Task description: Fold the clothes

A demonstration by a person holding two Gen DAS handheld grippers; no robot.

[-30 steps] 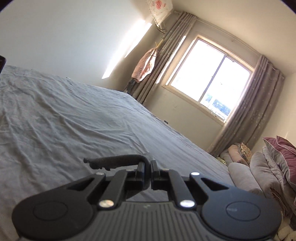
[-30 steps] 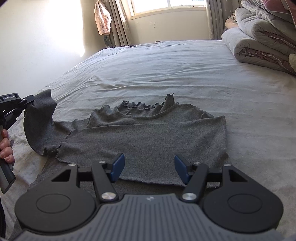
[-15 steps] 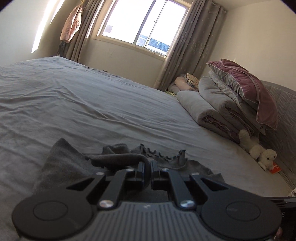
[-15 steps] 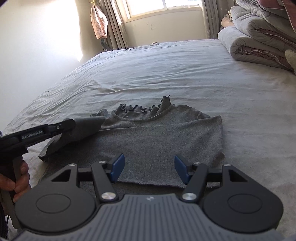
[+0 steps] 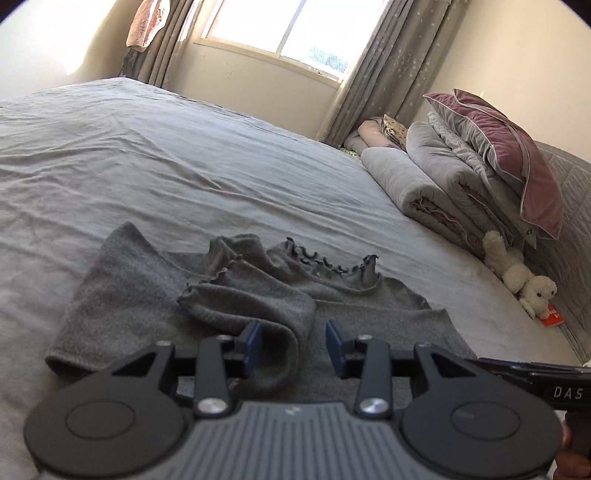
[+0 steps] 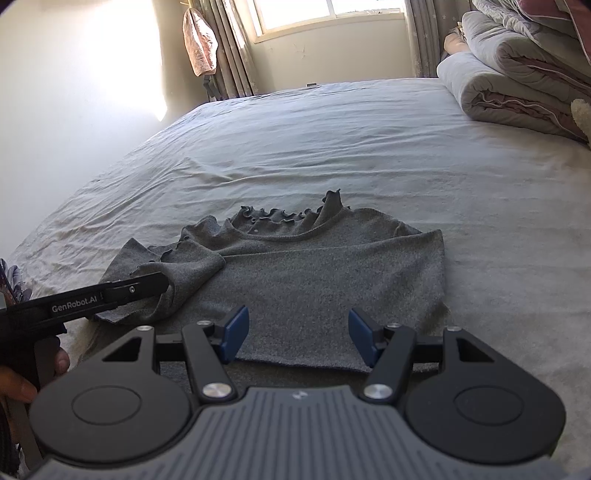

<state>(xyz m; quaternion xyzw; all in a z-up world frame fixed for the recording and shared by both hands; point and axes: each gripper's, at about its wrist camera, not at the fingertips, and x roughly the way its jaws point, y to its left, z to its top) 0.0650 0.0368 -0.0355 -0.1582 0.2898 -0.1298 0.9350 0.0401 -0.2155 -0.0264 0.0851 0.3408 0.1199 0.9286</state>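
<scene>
A grey knit top [image 6: 314,277] with a ruffled neckline lies flat on the bed, its right side folded in over the body. Its left sleeve [image 5: 251,299] is laid across the chest with the frilled cuff toward the collar. My left gripper [image 5: 294,345] is low over that sleeve and its jaws are opening; the sleeve's fold lies loose between the blue pads. From the right wrist view the left gripper [image 6: 162,284] reaches in from the left. My right gripper [image 6: 300,338] hovers open above the top's near hem, holding nothing; its finger [image 5: 517,369] shows at the right edge.
The grey bedsheet [image 5: 184,166] stretches wide beyond the top. Rolled duvets [image 5: 424,184] and a purple pillow [image 5: 517,158] are stacked at the right, with a white plush toy [image 5: 524,277] below them. A window [image 5: 280,29] and curtains stand behind.
My left gripper carried the sleeve from the raised left side inward over the top's body, came down, and its jaws parted from the fabric. The right gripper stayed where it was.
</scene>
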